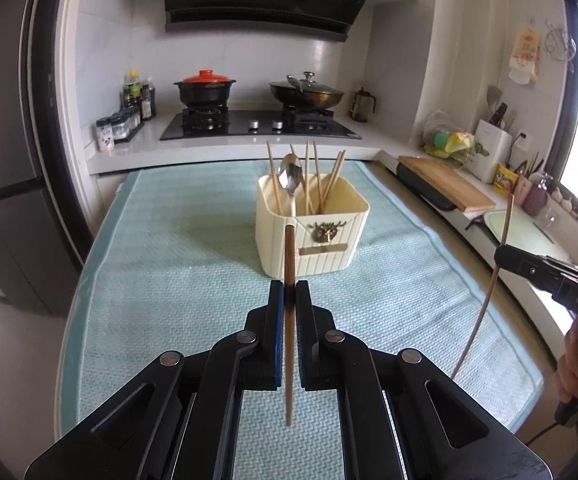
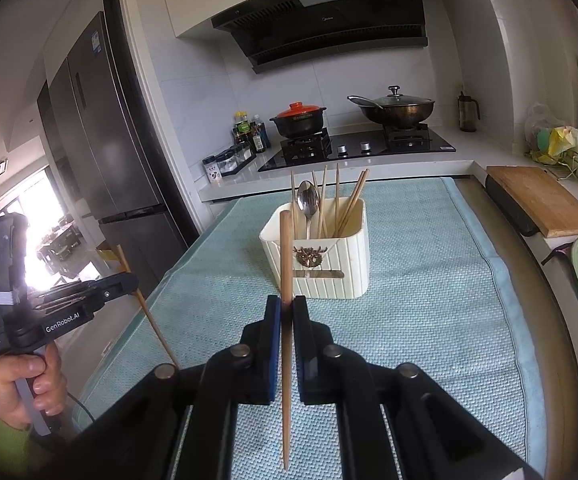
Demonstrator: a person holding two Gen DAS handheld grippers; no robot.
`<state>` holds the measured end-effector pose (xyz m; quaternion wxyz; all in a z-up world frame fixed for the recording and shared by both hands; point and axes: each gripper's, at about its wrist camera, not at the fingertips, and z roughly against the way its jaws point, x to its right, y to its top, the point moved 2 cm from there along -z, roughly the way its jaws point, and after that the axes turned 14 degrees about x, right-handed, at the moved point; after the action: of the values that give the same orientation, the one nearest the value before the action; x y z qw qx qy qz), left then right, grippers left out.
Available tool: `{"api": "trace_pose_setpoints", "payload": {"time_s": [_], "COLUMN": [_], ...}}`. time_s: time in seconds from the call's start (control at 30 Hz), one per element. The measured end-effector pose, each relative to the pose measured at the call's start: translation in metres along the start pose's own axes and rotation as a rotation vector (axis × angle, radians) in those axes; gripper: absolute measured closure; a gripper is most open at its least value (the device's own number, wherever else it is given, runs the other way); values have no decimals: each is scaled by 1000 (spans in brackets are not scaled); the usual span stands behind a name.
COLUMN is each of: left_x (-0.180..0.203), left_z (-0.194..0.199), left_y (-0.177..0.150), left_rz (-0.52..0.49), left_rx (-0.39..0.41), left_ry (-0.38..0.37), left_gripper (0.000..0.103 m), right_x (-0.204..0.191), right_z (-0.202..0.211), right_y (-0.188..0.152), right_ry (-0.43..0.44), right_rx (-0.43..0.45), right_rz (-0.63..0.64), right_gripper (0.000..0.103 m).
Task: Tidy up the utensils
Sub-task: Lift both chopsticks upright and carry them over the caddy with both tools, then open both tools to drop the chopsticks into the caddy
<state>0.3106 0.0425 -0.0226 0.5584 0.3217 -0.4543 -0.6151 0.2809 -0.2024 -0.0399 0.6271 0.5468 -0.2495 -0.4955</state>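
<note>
Holding one chopstick each, both grippers point at the cream holder that sits on the blue mat just ahead of their fingers. The left gripper has its fingers squeezed tight on a brown chopstick — the stick stands almost straight up, thick end above the fingers, thin tip hanging below. The right gripper is clamped the same way on its own chopstick.

The holder already has a spoon and several chopsticks standing in it. So I think this is the carrying step. Next, each stick needs lifting over the rim, tip down, into a free gap — one hand at a time, I guess, so they don't bump. Then the fingers can let go.
</note>
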Motion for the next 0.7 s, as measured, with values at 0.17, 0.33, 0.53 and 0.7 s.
{"api": "trace_pose_setpoints", "payload": {"time_s": [0.17,0.33,0.53,0.7], "left_x": [-5,-8,-15,-20], "left_z": [-13,-32,-76,-128], "left_y": [36,105,169,184], "left_rz": [35,47,93,105], "left_rx": [13,103,179,215], "left_ry": [-53,-81,-84,-58], "left_gripper": [100,100,100,100], "right_x": [-3,-7,1,5], "right_z": [-16,-44,-83,-128], "right_y": [20,87,164,184], "right_ry": [-1,-15,-21,6], "right_rx": [-2,86,243,345], "right_rz": [39,112,100,131], "right_gripper": [97,97,97,97]}}
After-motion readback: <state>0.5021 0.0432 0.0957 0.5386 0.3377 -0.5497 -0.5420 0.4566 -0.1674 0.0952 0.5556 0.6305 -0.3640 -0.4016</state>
